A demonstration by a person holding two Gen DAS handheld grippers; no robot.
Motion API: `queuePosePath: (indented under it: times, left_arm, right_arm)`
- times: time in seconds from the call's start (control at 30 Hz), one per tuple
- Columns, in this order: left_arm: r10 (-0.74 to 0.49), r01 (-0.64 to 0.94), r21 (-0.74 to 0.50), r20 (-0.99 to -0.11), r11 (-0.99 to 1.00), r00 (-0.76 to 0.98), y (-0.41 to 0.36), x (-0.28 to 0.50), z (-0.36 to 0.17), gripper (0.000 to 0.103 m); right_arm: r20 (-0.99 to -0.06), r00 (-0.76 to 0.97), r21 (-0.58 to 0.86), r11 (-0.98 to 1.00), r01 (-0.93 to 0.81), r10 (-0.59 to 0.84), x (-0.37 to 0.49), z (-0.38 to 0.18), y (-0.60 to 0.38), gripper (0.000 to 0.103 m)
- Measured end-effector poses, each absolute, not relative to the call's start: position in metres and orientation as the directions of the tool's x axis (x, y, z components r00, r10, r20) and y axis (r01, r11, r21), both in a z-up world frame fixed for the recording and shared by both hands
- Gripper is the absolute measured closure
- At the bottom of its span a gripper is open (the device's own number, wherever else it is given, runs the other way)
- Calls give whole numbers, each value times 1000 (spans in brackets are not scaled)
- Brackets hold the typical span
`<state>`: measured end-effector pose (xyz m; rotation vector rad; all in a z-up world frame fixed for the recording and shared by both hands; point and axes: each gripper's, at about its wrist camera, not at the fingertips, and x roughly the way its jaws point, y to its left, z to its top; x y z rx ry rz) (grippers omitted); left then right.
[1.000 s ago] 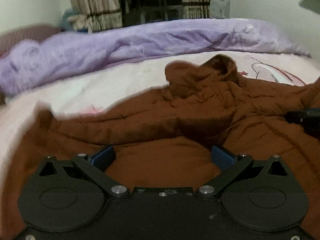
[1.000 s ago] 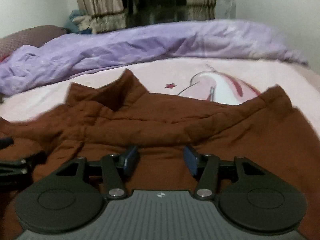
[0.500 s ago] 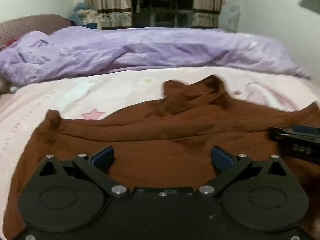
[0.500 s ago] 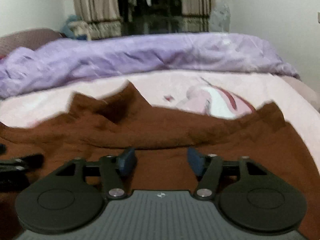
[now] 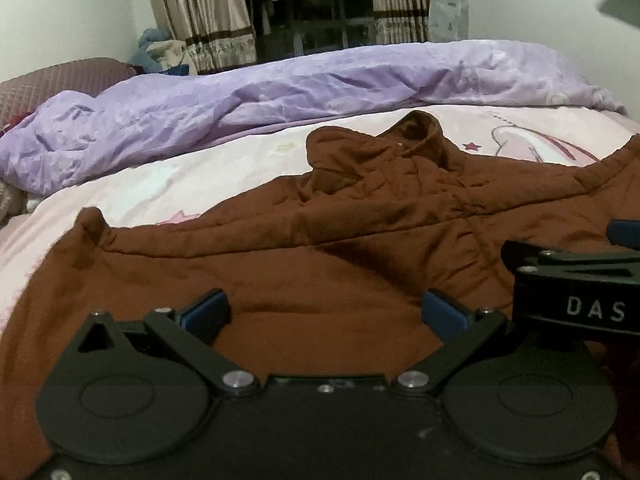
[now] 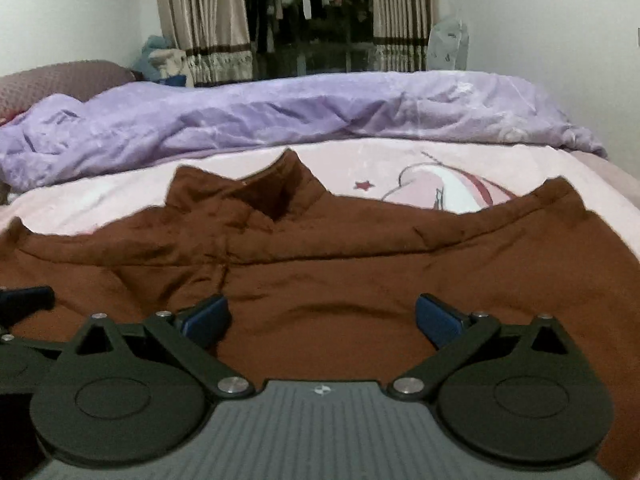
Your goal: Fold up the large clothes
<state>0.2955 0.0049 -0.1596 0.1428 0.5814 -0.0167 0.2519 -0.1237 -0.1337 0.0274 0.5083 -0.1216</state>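
A large brown quilted garment [image 5: 360, 232] lies spread on the bed, collar [image 5: 420, 136] toward the far side. My left gripper [image 5: 324, 308] hovers open over its near part, with only flat cloth showing between the blue pads. In the right wrist view the same garment [image 6: 360, 264] fills the foreground and its collar [image 6: 280, 188] stands up at centre left. My right gripper [image 6: 322, 312] is opening its jaws wide, and the pads press on nothing. The right gripper's body [image 5: 576, 292] shows close beside the left one. The left gripper's edge [image 6: 20, 308] shows at the far left.
A crumpled purple duvet [image 5: 280, 100] runs across the far side of the bed. The pink sheet [image 6: 440, 184] with a cartoon print lies bare beyond the garment. A dark pink pillow [image 6: 60, 76] sits at the far left. Curtains [image 6: 200, 20] and a white wall stand behind.
The right jaws have spread much wider. The garment, bunched and blurred before, now lies flatter and stiller. The right gripper has come closer beside the left one.
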Motion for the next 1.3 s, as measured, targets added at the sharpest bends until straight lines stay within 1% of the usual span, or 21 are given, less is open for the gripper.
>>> queuePosePath:
  times: [0.07,0.23,0.33,0.43,0.53,0.57,0.63,0.73,0.77,0.93,1.03,1.13,1.2,1.27,1.3]
  left_arm:
    - [27,54,130,-554,990,832,5,299,-160,0]
    - [30,52,134,-546,990,837,4,296,-156,0]
    - [43,47,150,-545,988,837,7,289,-142,0]
    - [77,9,166,-506,986,859,22,282,-123,0]
    - [108,-45,137,-496,990,861,47,285,-115,0]
    - [121,-62,131,-508,989,853,53,290,-119,0]
    - [146,-86,132,-552,987,821,64,301,-137,0]
    - [87,-87,25,-520,996,849,80,299,-157,0]
    - [85,-91,14,-521,996,849,82,299,-156,0]
    - [108,-93,54,-529,994,842,77,299,-153,0]
    - [125,-85,98,-543,992,831,80,297,-139,0]
    - [198,-116,187,-508,975,838,91,293,-126,0]
    - [257,-149,252,-479,956,839,105,292,-123,0]
    - [303,-175,294,-477,940,825,122,293,-129,0]
    - [322,-182,310,-498,933,805,130,297,-137,0]
  right_arm:
    - [-472,875,14,991,134,-112,256,-139,-128,0]
    - [-481,868,-6,991,134,-121,252,-135,-125,0]
    - [-490,864,-15,992,128,-118,245,-125,-125,0]
    - [-480,866,-33,990,138,-136,236,-108,-135,0]
    - [-455,870,-35,980,196,-190,230,-97,-153,0]
    - [-467,862,-26,978,209,-197,231,-99,-160,0]
    - [-523,829,-14,975,221,-195,240,-113,-174,0]
    - [-518,841,21,980,196,-157,243,-134,-190,0]
    - [-518,844,53,980,191,-136,243,-135,-195,0]
    - [-517,843,26,981,191,-150,243,-133,-189,0]
    - [-522,838,-6,983,185,-161,233,-119,-190,0]
    - [-490,834,-92,966,242,-255,217,-102,-206,0]
    - [-479,825,-102,952,288,-301,210,-96,-226,0]
    - [-523,799,-64,948,310,-297,211,-104,-251,0]
    - [-560,777,-41,946,321,-287,215,-115,-263,0]
